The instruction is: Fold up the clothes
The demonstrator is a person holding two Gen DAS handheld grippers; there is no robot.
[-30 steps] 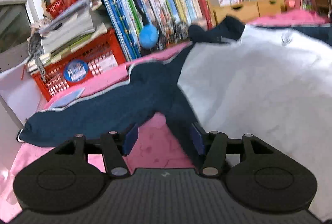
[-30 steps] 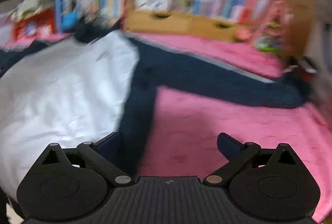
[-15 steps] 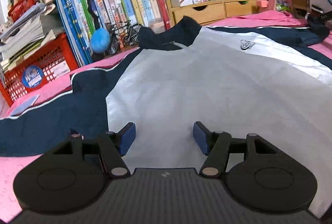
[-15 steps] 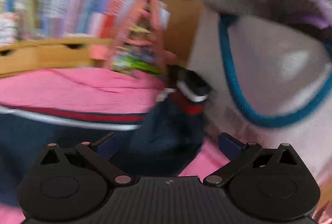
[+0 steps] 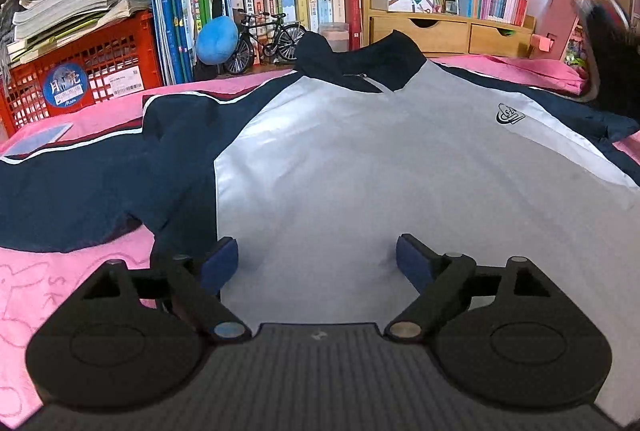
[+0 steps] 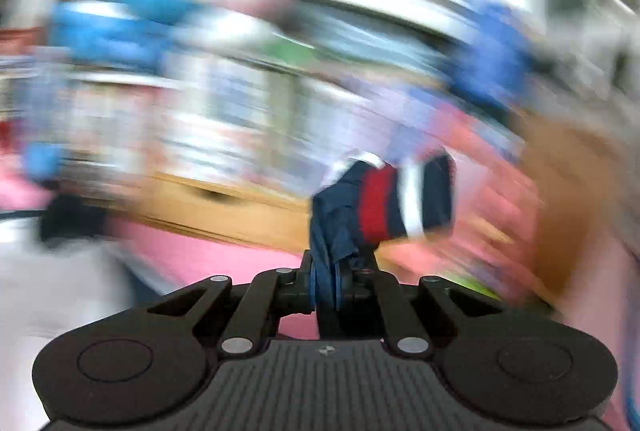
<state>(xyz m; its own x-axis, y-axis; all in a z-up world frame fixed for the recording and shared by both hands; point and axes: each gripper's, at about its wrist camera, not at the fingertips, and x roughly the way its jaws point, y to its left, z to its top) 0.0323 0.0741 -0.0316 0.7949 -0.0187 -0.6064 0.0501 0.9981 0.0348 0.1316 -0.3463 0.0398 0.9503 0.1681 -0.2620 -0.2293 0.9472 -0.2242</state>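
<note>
Navy-and-white jacket (image 5: 360, 159) spread flat on pink bedding (image 5: 72, 283), collar far. Right gripper (image 6: 326, 281) clamped on striped sleeve cuff (image 6: 392, 203), raised, likely to fold it inward. Left gripper (image 5: 316, 257) wide apart, empty, low over near hem, probably ready to pin.

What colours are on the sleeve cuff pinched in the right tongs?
Navy with a red band and a white stripe on the sleeve cuff; it shows best in the right wrist view.

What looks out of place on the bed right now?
Only the jacket is uneven: its far sleeve cuff is lifted, pinched in the shut right gripper, while the other sleeve lies spread flat. The left gripper is open.
</note>
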